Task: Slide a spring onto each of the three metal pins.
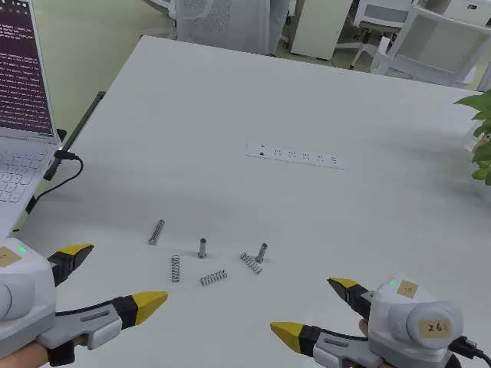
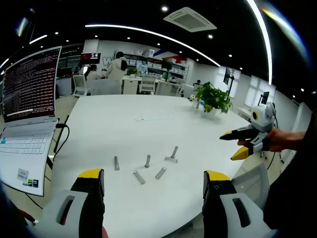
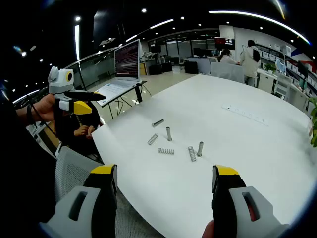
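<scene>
1. Springs, three small silver coils of metal wire, lie loose on a wide white surface (image 1: 230, 100), close to its near edge.
2. The left spring (image 1: 176, 267) points away from the viewer. The middle spring (image 1: 214, 277) lies just to its right, at a slant. The right spring (image 1: 250, 263) has one end just beside the foot of a pin.
3. Three short grey metal pins sit just behind the springs. The left pin (image 1: 156, 231) lies flat on its side. The middle pin (image 1: 202, 248) and the right pin (image 1: 261, 252) stand on end.
4. The left tool (image 1: 119, 276), pale grey with black, yellow-tipped jaws, is held at the lower left, near the springs but apart from them. Its jaws are spread wide and grip nothing.
5. The right tool (image 1: 307, 307), of the same make, is held at the lower right. Its jaws are spread wide too, with nothing between them.
6. Farther back lies a long white power strip (image 1: 295, 156). An open silver laptop (image 1: 19, 115) with text on its screen sits at the left edge, with a black cable (image 1: 57, 172) plugged into its side. Green plant leaves (image 1: 479, 138) show at the right edge.
</scene>
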Demonstrator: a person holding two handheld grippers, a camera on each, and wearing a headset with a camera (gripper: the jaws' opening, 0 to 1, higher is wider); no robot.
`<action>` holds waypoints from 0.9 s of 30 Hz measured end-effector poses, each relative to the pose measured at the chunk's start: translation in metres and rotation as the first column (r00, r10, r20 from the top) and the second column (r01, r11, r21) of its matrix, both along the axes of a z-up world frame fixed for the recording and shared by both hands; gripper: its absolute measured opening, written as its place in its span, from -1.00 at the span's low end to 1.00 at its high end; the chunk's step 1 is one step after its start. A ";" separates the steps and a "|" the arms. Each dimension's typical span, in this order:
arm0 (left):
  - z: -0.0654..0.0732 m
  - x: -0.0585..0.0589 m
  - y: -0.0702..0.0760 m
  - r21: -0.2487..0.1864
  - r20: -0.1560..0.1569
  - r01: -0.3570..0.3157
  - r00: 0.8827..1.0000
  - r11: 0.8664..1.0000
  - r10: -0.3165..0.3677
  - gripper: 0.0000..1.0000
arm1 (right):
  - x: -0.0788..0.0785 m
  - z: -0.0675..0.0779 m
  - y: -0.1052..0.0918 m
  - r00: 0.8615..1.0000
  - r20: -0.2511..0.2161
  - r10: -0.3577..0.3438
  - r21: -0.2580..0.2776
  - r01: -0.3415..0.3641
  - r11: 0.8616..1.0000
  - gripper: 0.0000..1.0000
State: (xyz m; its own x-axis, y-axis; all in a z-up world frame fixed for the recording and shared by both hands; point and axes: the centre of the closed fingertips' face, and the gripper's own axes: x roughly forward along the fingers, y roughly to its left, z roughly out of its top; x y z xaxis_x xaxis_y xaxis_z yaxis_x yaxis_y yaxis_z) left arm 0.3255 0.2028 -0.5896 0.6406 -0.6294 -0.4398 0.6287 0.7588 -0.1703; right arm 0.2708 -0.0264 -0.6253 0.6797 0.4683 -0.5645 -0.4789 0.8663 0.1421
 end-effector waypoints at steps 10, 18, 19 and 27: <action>0.001 0.000 -0.001 0.010 0.006 0.015 1.000 1.000 -0.015 0.58 | -0.002 -0.002 0.005 1.000 -0.005 0.017 -0.006 -0.018 1.000 0.55; 0.002 0.000 -0.003 0.019 0.009 0.027 1.000 0.999 -0.028 0.57 | -0.002 -0.001 0.008 1.000 0.000 0.026 -0.003 -0.026 1.000 0.53; 0.003 0.000 -0.003 0.020 0.010 0.028 1.000 0.999 -0.028 0.57 | -0.002 0.000 0.008 1.000 0.001 0.026 -0.002 -0.026 1.000 0.53; 0.003 -0.001 0.002 0.019 0.013 0.020 1.000 1.000 -0.020 0.56 | -0.003 -0.002 0.009 1.000 0.005 0.026 -0.001 -0.026 1.000 0.52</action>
